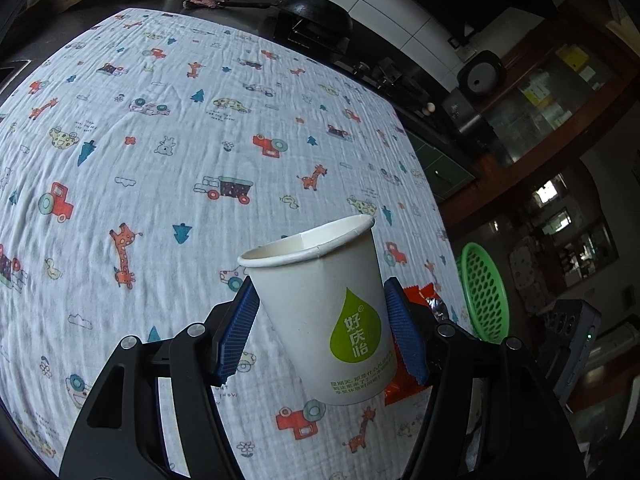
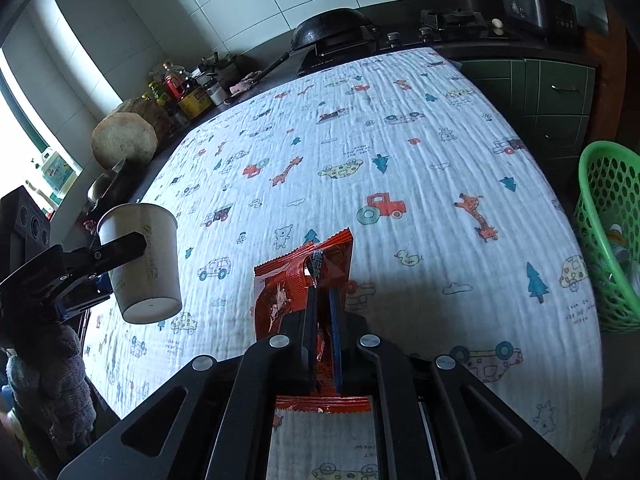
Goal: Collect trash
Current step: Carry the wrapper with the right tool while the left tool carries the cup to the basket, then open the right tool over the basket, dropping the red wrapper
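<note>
The left tool [image 1: 320, 320] pinches a smooth, tapered white paper cup [image 1: 324, 316] between ribbed blue pads above the crinkled, cartoon-printed cloth [image 1: 160, 140] on the desk, while the right tool [image 2: 323, 300], pressed together, clamps a glossy, crumpled red wrapper [image 2: 288, 280], seemingly foil-lined, near a perforated green plastic basket [image 2: 608, 240].

Dim, bluish daylight from a blown-out window [image 2: 16, 128]; fisheye-bent, dark edges.

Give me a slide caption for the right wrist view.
Right gripper clamps a red snack wrapper above the cartoon-print cloth; left gripper holds a paper cup.
</note>
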